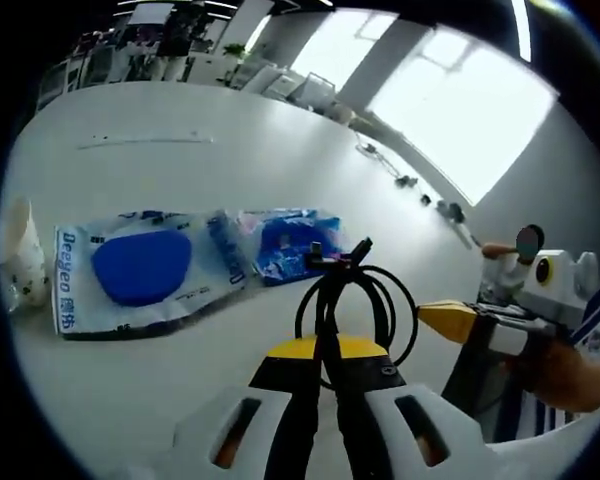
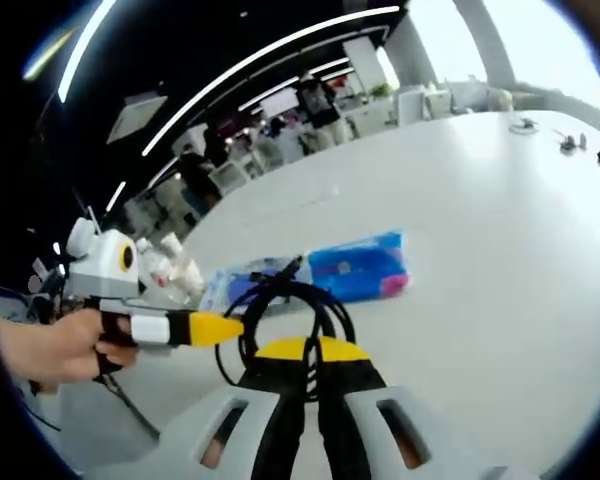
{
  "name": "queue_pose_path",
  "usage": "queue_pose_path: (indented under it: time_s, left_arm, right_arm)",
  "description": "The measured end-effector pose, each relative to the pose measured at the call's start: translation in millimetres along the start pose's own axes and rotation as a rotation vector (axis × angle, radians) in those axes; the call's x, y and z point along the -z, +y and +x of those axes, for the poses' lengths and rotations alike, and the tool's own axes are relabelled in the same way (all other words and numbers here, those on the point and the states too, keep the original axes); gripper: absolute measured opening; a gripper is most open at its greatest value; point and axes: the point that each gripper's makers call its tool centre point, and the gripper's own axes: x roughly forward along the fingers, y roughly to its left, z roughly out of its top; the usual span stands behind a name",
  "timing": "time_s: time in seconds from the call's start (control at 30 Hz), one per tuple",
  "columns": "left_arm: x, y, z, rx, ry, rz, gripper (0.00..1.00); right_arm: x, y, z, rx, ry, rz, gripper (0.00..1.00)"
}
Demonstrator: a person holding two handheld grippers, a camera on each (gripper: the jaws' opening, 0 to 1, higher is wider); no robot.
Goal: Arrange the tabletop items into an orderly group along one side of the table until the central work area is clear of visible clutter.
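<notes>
The left gripper has its jaws pressed together on a coiled black cable, whose loops fan out above the tips and hang free over the white table. In the right gripper view the right gripper looks clamped on the same cable too, so both tools seem to pinch one bundle. That is the risk: if the hands part or turn differently, the coil may be pulled open or slip from one pinch and spill into a loose tangle on the central area. A trailing loop could also drag the packets just beyond it, the clear packet with a blue pad and the blue wrapped packet, out of line. A paper cup stands by the packets' far end. The left hand grips its tool's handle level, jaws pointing across the table toward the right gripper; a hand holds the right tool likewise.
</notes>
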Motion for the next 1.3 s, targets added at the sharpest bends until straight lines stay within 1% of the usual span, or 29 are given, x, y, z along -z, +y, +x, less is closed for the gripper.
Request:
queue_pose_path:
  time_s: [0.6, 0.87, 1.07, 1.3]
  left_arm:
    - [5.5, 8.3, 18.7, -0.027, 0.023, -0.029, 0.0]
    - [11.1, 12.5, 25.5, -0.036, 0.041, -0.046, 0.0]
    - [14.3, 15.9, 31.5, -0.043, 0.062, -0.031, 0.0]
    - [20.1, 22.2, 35.1, -0.072, 0.092, -0.012, 0.01]
  right_arm:
    - [6.3, -17.0, 14.5, -0.014, 0.043, 0.017, 0.0]
    - [11.7, -22.6, 20.0, -0.015, 0.062, 0.032, 0.0]
    - [16.0, -27.5, 24.9, -0.01, 0.08, 0.041, 0.0]
    - [20.4, -29.1, 32.0, -0.013, 0.099, 0.036, 0.0]
